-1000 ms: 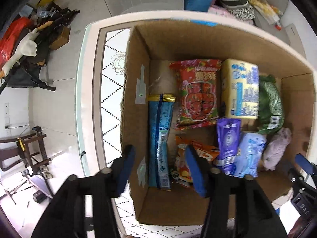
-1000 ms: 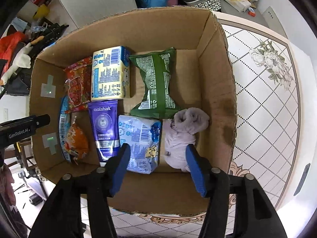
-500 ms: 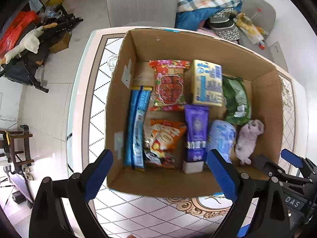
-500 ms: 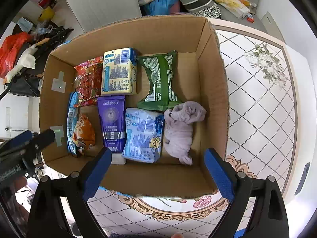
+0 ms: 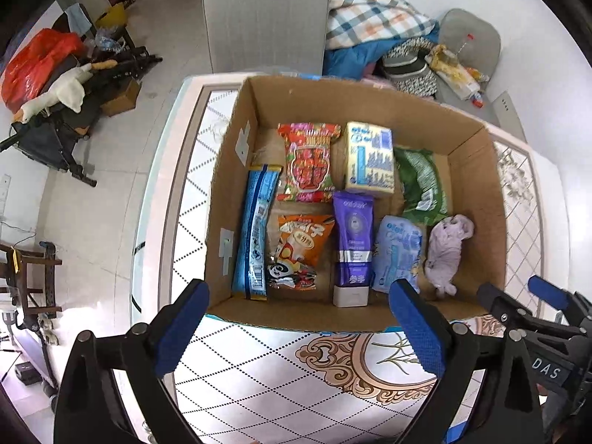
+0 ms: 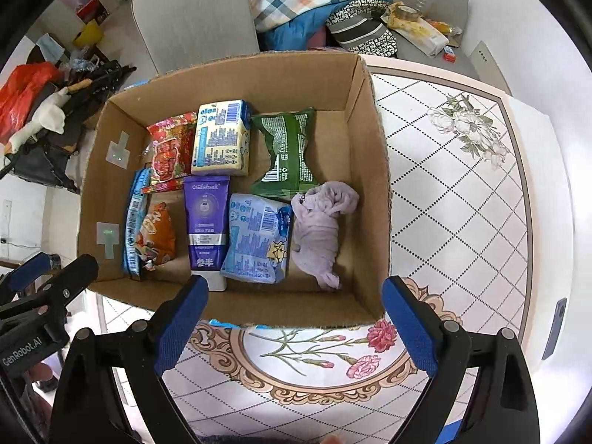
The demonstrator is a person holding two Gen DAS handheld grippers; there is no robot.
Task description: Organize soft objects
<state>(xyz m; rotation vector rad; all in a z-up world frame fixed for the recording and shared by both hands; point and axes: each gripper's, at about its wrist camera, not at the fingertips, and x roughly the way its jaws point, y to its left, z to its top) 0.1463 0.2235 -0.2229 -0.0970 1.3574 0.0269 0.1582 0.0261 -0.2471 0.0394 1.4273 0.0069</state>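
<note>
An open cardboard box (image 5: 351, 103) (image 6: 240, 81) stands on the patterned table. Inside lie a long blue packet (image 5: 255, 229), a red snack bag (image 5: 309, 159), a yellow tissue pack (image 5: 370, 159), a green bag (image 5: 420, 185), an orange snack bag (image 5: 303, 244), a purple tube (image 5: 353, 236), a pale blue tissue pack (image 5: 397, 251) and a lilac plush toy (image 6: 322, 225). My left gripper (image 5: 298, 290) hovers open over the box's near wall, nothing between its fingers. My right gripper (image 6: 295, 285) is likewise open and empty above the near wall, close to the plush.
The table (image 6: 462, 192) has a floral tile top with bare surface right of the box and in front of it. A grey chair (image 5: 266, 18) stands behind the table, beside a pile of blankets and bags (image 6: 314, 3). Clutter sits on the floor at left (image 5: 55, 85).
Both grippers went from half closed to wide open. Both also rose and drew back from the box, so the whole box now shows in each view.
</note>
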